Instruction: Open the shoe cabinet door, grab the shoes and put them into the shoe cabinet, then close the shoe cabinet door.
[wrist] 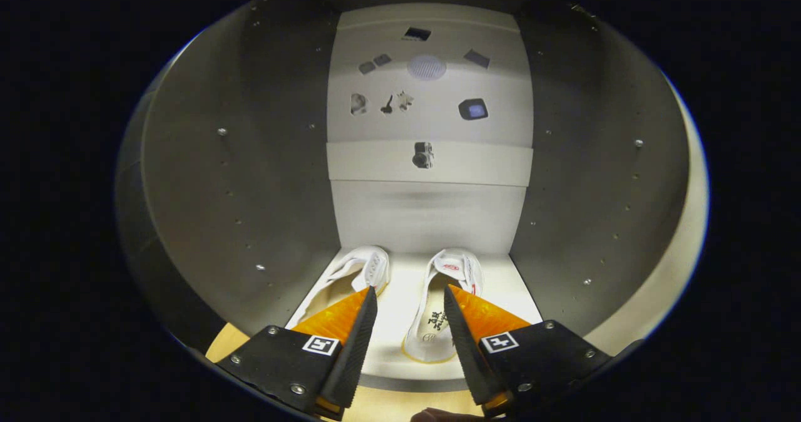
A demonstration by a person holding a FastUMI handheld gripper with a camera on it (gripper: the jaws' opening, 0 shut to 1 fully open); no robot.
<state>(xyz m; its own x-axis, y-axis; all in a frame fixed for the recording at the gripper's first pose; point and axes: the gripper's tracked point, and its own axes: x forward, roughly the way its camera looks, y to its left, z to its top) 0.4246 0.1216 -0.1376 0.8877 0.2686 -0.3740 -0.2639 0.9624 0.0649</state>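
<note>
Two white shoes lie side by side on the floor of the open shoe cabinet (250,178), toes pointing toward its back wall. The left shoe (350,275) is partly hidden behind my left finger (363,328). The right shoe (441,309) lies just ahead of the fingers, its heel near the cabinet's front edge, partly covered by my right finger (460,331). My gripper (410,297) is open at the cabinet's mouth, with nothing pressed between the fingers.
Grey side walls with small shelf-pin holes enclose the compartment left and right. The pale back wall (428,96) carries a horizontal ledge (375,162) and several small dark marks. A light wooden floor (400,403) shows below the cabinet's front edge.
</note>
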